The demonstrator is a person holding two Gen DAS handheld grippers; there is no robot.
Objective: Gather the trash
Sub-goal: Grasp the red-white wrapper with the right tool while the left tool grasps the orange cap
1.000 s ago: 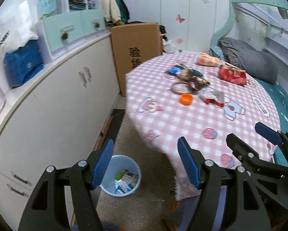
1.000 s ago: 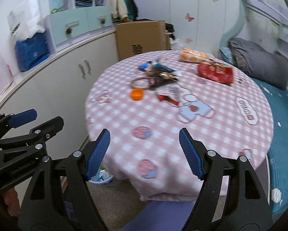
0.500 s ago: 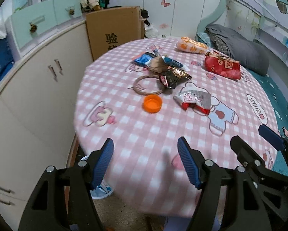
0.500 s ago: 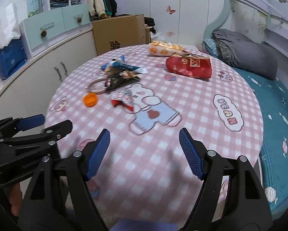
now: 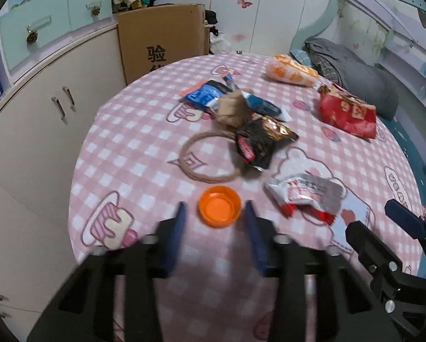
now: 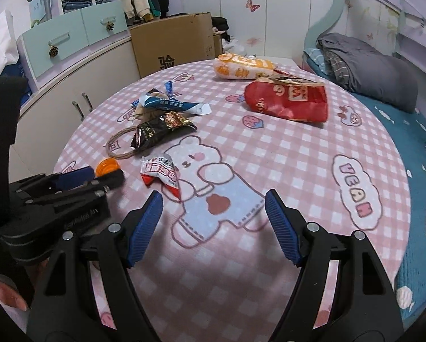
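Trash lies on the round pink checked table (image 5: 127, 148): an orange bottle cap (image 5: 220, 205), a red-and-white wrapper (image 5: 304, 195), a black snack wrapper (image 5: 260, 141), a jute ring (image 5: 207, 156), blue wrappers (image 5: 210, 94) and crumpled brown paper (image 5: 234, 108). My left gripper (image 5: 213, 216) is open, its blue fingers either side of the cap, apart from it. My right gripper (image 6: 213, 222) is open and empty above the bear print, right of the red-and-white wrapper (image 6: 161, 173).
A red snack bag (image 6: 290, 101) and an orange bag (image 6: 243, 67) lie at the table's far side. White cabinets (image 5: 42, 114) run along the left, a cardboard box (image 5: 161, 40) stands behind the table, and a bed with grey bedding (image 6: 369, 68) is on the right.
Both grippers moved forward over the table. The left one dropped toward the orange cap, which now sits between its fingers. The floor bin has left the view.
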